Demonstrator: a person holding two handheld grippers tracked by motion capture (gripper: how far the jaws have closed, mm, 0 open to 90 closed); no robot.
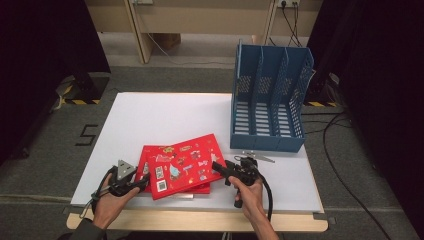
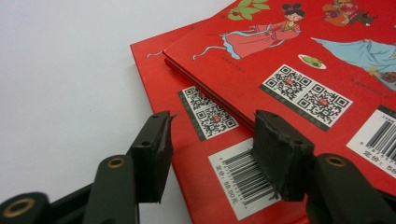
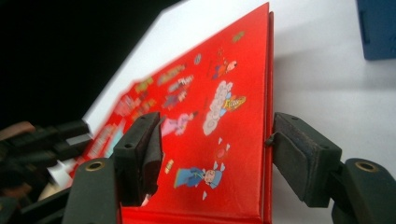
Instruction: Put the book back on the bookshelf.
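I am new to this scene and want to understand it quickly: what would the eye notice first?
First, two bright red picture books, stacked askew near the front of the white table. Then the blue file rack, standing at the far right corner. The left tongs and right tongs sit at the books' two sides.

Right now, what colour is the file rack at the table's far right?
Blue, with perforated dividers: the file rack shows best in the high view.
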